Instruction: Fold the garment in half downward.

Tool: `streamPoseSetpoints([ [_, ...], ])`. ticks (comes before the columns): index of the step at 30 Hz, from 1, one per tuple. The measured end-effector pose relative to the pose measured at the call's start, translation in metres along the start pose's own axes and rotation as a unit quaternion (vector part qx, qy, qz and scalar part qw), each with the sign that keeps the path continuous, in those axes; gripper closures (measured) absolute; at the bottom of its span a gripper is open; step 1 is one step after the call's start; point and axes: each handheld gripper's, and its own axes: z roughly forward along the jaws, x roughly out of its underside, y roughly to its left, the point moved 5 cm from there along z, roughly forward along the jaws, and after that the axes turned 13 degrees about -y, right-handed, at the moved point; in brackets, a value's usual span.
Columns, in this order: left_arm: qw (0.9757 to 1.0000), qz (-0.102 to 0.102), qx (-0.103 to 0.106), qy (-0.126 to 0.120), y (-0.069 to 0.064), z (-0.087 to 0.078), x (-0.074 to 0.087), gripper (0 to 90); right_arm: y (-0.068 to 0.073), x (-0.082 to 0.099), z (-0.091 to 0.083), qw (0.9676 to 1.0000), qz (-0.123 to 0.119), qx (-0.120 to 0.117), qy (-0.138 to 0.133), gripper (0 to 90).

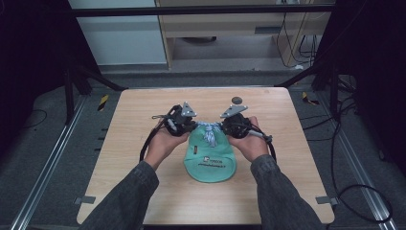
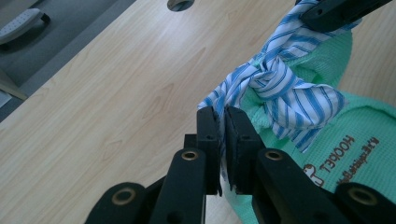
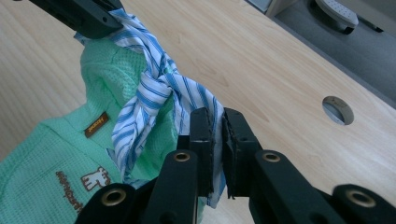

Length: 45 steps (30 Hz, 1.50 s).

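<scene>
A mint-green drawstring bag (image 1: 209, 163) with a printed logo lies in the middle of the wooden table (image 1: 143, 143). Its neck is tied with a blue-and-white striped ribbon (image 1: 209, 130), knotted in the middle (image 2: 268, 79) (image 3: 159, 81). My left gripper (image 1: 191, 125) (image 2: 222, 122) is shut on one tail of the striped ribbon. My right gripper (image 1: 225, 126) (image 3: 218, 122) is shut on the other tail. The ribbon stretches between the two grippers above the bag's gathered neck (image 3: 109, 70).
A round cable hole (image 1: 237, 100) (image 3: 337, 109) (image 2: 180, 4) sits near the table's far edge. Cables trail from both grippers over the table. Dark frame bars and floor cables surround the table; a cabinet stands behind it.
</scene>
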Motion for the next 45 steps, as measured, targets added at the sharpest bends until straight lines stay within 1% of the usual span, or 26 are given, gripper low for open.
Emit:
streamPoseSetpoints([
  [6,1.0000,0.004,-0.003,-0.001,-0.012,-0.003,0.010,84.6,0.009,0.011,-0.004,1.0000,-0.002,-0.004,-0.001,83.2],
  [11,1.0000,0.001,0.000,0.001,-0.015,-0.002,0.015,84.6,0.015,0.017,-0.006,1.0000,-0.004,-0.007,-0.001,83.1],
  [17,1.0000,0.001,0.002,-0.006,-0.018,-0.004,0.015,84.3,0.017,0.019,-0.010,0.9999,-0.003,-0.009,-0.006,83.0],
  [20,1.0000,0.000,0.002,-0.008,-0.015,-0.003,0.011,84.6,0.016,0.018,-0.012,0.9999,-0.002,-0.008,-0.007,83.0],
  [24,1.0000,0.001,-0.002,-0.008,-0.009,-0.002,0.004,84.9,0.012,0.012,-0.013,0.9999,-0.001,-0.003,-0.012,83.0],
  [27,0.9999,-0.003,-0.002,-0.010,-0.004,0.000,0.000,85.0,0.008,0.008,-0.013,0.9999,0.003,0.000,-0.014,83.0],
  [30,0.9999,0.000,-0.005,-0.011,0.000,0.000,-0.006,85.1,0.004,0.004,-0.012,0.9999,0.002,0.004,-0.016,83.0],
  [31,0.9999,-0.001,-0.006,-0.015,0.002,0.000,-0.010,85.0,0.002,0.002,-0.012,0.9999,0.002,0.005,-0.016,83.0],
  [33,0.9999,0.000,-0.006,-0.014,0.003,-0.001,-0.013,85.1,-0.001,-0.002,-0.013,0.9998,0.006,0.008,-0.019,83.0],
  [35,0.9998,0.006,-0.006,-0.017,0.000,-0.003,-0.015,85.0,-0.002,-0.003,-0.014,0.9997,0.005,0.010,-0.021,83.0],
  [38,0.9998,0.012,-0.004,-0.017,-0.007,-0.005,-0.013,84.7,-0.001,0.000,-0.018,0.9997,0.002,0.010,-0.022,82.8],
  [42,0.9997,0.018,0.000,-0.016,-0.017,-0.006,-0.005,84.4,0.005,0.008,-0.022,0.9998,0.003,0.007,-0.021,82.5],
  [45,0.9997,0.018,0.001,-0.015,-0.022,-0.006,0.001,84.3,0.011,0.016,-0.023,0.9998,0.001,0.003,-0.019,82.3],
])
